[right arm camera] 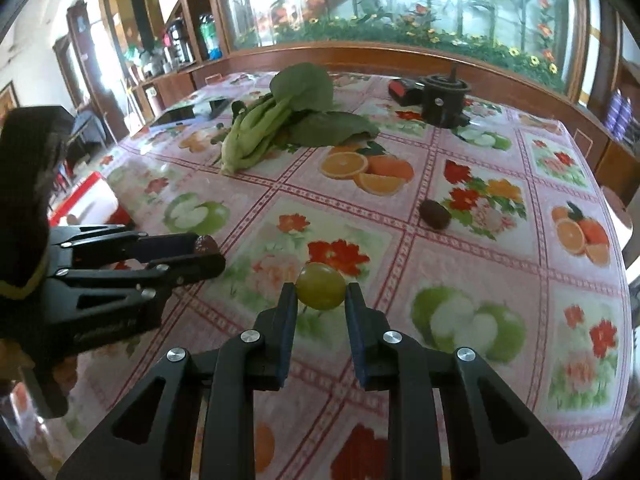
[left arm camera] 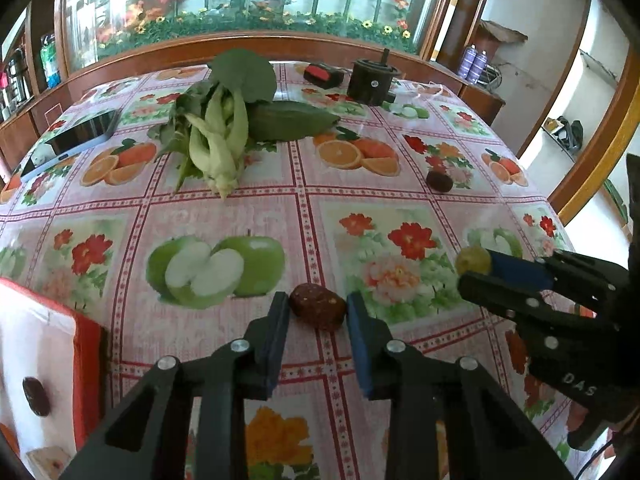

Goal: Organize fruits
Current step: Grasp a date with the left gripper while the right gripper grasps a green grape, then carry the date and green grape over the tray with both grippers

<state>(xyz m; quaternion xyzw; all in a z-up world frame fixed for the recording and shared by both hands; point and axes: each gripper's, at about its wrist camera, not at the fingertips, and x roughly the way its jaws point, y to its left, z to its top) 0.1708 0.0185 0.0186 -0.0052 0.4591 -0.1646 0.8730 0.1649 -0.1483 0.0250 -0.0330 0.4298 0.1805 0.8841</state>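
My left gripper [left arm camera: 318, 307] is shut on a brown-red wrinkled fruit [left arm camera: 318, 306] low over the fruit-patterned tablecloth; in the right wrist view the left gripper [right arm camera: 208, 254] and the same brown-red fruit [right arm camera: 206, 243] are at the left. My right gripper [right arm camera: 321, 292] is shut on a round yellow-green fruit [right arm camera: 321, 286]; in the left wrist view the right gripper [left arm camera: 480, 270] holds the yellow-green fruit [left arm camera: 474, 260] at the right. Another dark fruit [left arm camera: 439, 181] [right arm camera: 435, 214] lies loose farther back. A white tray with a red rim [left arm camera: 86, 352] at the left holds one dark fruit [left arm camera: 36, 396].
Leafy greens [left arm camera: 224, 132] lie at the back centre, beside a phone [left arm camera: 80, 136] at back left. A black cylinder [left arm camera: 372, 82] and a red-and-black object [left arm camera: 323, 74] stand at the far edge. The table [left arm camera: 532, 196] ends at the right.
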